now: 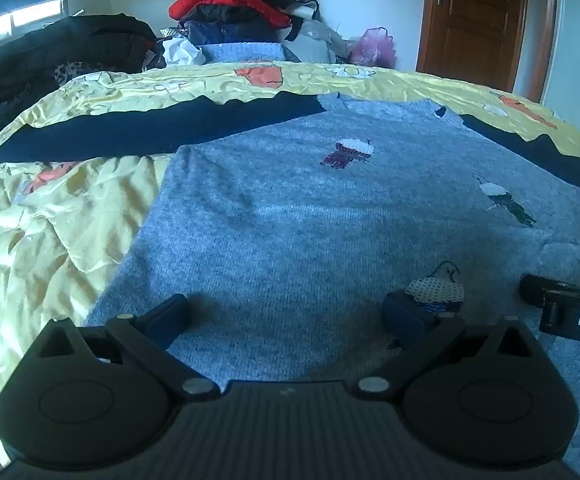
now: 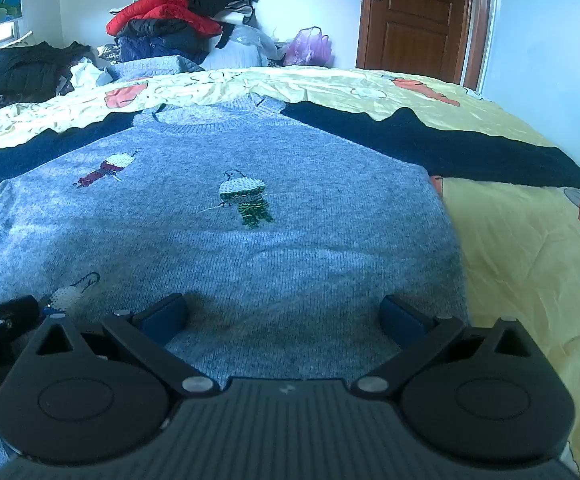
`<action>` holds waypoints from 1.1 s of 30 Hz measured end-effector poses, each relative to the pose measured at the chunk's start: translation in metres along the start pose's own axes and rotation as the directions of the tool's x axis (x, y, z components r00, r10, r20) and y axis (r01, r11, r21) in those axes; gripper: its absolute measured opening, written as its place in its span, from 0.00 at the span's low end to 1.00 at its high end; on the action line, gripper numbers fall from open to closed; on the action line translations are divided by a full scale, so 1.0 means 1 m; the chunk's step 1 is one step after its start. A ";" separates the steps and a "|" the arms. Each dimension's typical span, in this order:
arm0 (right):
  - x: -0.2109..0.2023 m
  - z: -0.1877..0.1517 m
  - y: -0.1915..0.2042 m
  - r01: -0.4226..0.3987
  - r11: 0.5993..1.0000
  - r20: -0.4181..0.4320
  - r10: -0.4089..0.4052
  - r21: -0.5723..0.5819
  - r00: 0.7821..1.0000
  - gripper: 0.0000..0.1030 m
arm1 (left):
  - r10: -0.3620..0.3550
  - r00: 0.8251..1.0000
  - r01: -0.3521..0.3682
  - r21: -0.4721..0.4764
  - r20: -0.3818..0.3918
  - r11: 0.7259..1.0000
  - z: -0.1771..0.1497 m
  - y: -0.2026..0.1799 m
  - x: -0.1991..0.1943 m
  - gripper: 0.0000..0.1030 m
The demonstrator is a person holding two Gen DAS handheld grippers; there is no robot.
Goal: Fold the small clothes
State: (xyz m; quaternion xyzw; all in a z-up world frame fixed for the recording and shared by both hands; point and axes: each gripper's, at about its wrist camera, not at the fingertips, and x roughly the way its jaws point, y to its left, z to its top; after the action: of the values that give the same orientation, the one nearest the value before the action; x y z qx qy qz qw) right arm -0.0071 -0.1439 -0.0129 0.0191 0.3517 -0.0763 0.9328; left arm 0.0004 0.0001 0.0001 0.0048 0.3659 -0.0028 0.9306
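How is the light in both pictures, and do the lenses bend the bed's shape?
Left wrist view: cool bluish cast, bright window at upper left, the bed's edge bows strongly. Right wrist view: same bluish cast, soft shadow lies on the sweater before the open right gripper, the door leans.

Yellow bedspread (image 2: pixel 510 240), brown door (image 2: pixel 414 16), white walls (image 1: pixel 370 8), bright window (image 1: pixel 13 24)

"DAS" white letters on right gripper (image 1: pixel 578 312); rest cut off.
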 end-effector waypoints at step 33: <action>-0.001 0.000 0.000 0.003 1.000 0.000 -0.003 -0.001 1.000 1.00 | 0.003 1.000 -0.003 0.000 0.014 1.000 -0.001 0.001 -0.002 1.00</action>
State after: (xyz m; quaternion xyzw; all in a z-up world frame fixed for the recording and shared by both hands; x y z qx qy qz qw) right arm -0.0079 -0.1439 -0.0123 0.0183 0.3520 -0.0774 0.9326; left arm -0.0014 0.0009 0.0008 0.0054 0.3594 -0.0016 0.9332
